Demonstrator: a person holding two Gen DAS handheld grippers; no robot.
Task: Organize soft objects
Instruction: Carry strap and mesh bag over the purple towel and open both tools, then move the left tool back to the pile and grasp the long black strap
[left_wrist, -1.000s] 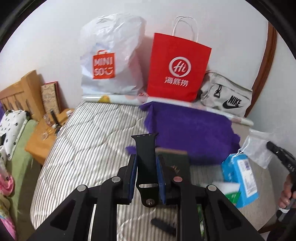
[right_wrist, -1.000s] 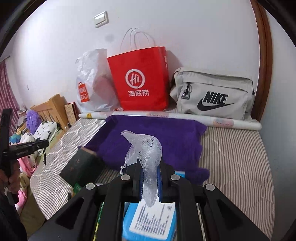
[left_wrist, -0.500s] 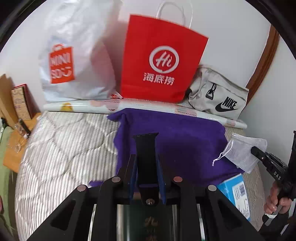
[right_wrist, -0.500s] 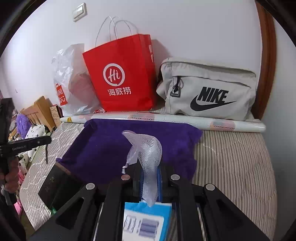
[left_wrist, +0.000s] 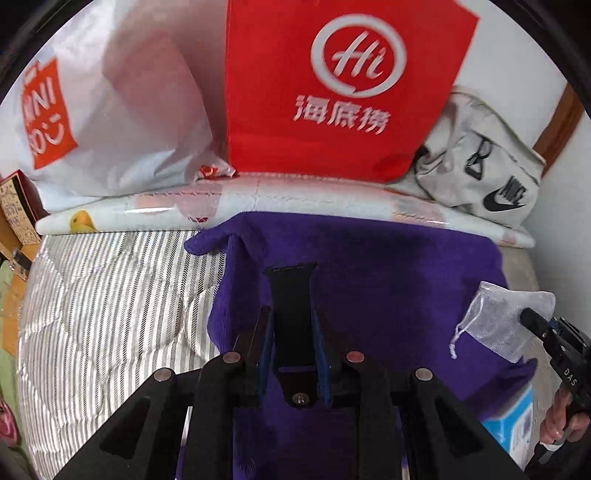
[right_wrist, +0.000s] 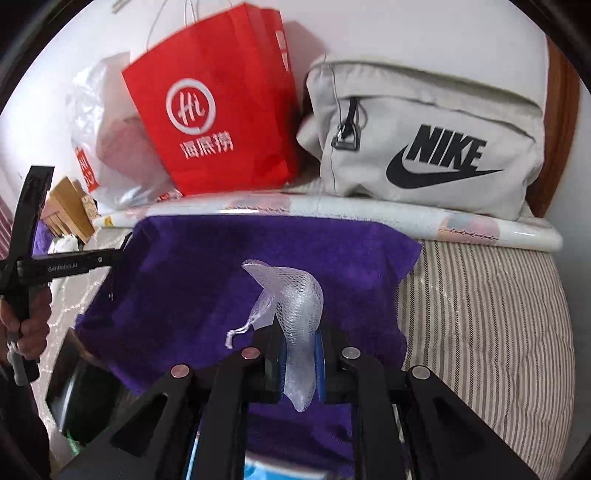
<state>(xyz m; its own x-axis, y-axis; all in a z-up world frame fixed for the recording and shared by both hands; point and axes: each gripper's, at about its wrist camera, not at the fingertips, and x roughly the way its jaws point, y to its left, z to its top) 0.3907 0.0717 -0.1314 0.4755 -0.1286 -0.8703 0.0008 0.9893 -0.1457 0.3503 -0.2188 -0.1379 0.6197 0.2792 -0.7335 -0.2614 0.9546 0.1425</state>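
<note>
The left gripper (left_wrist: 291, 332) has its 2 fingers clamped on a black watch strap (left_wrist: 292, 295), which stands upright between the blue pads above a purple towel (left_wrist: 388, 277). The right gripper (right_wrist: 299, 354) has its fingers closed on a translucent mesh pouch (right_wrist: 295, 295); the pouch curls over to the left above the fingers, and its drawstring (right_wrist: 240, 332) hangs loose. Both held things sit over the towel, which is spread on a striped bed (right_wrist: 480, 314). In the left wrist view, the pouch (left_wrist: 506, 317) appears at the right edge, over the towel's right side. Along the wall behind the towel lie a long rolled sheet (left_wrist: 258, 199), a white Miniso bag (left_wrist: 110, 110), a red paper bag (right_wrist: 221, 110) and a grey Nike bag (right_wrist: 424, 140). A blue box (left_wrist: 513, 421) lies just beside the towel's near right corner.
</note>
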